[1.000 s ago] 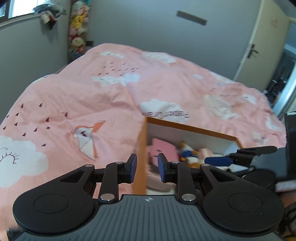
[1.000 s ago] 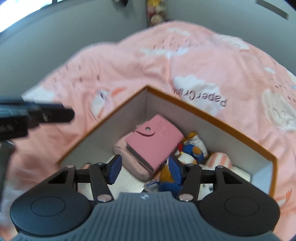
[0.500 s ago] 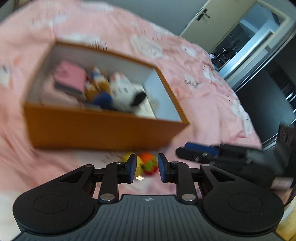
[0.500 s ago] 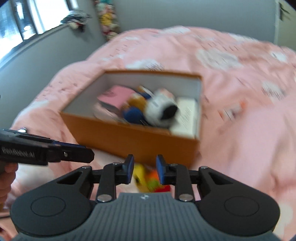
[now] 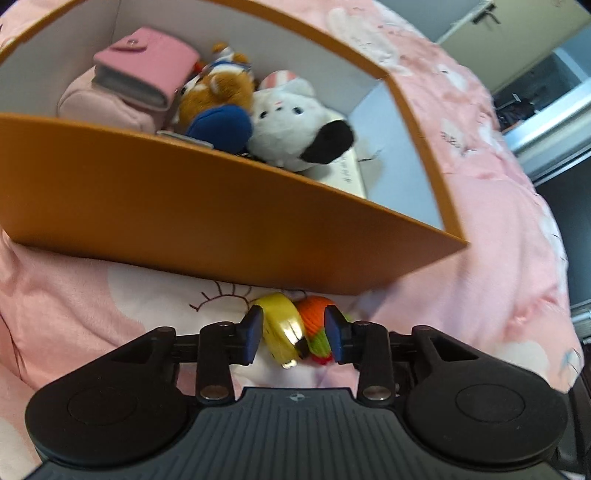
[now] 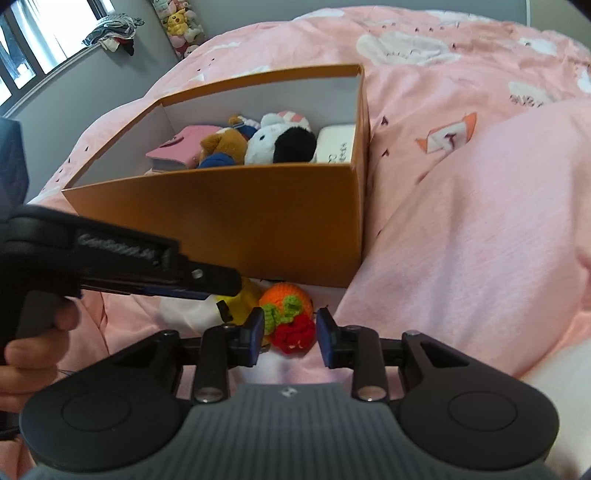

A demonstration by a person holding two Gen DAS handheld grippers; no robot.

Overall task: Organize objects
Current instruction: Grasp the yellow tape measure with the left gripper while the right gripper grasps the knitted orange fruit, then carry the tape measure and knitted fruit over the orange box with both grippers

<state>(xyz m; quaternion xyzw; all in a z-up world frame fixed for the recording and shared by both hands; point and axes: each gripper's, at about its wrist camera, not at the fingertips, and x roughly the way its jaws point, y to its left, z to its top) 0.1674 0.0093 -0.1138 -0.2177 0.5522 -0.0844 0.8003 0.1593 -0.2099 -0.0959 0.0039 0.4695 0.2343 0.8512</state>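
An orange box with a white inside stands on the pink bedspread and holds a pink wallet, a brown plush and a white plush. In front of its near wall lie a yellow ring-shaped toy and a crocheted orange, green and red toy. My left gripper hangs over both, jaws opening, the toys showing between the pads without being pressed. My right gripper is opening around the red crochet part, with a gap on its right side. The left gripper also shows side-on.
A hand holds the left gripper's handle at the left edge. The pink bedspread bulges up to the right of the box. A window and a pile of plush toys are at the far wall; a doorway is at the right.
Both grippers swung from above the box down to its near side, over the small toys. The left jaws have widened; the right jaws narrowed, then spread a little.
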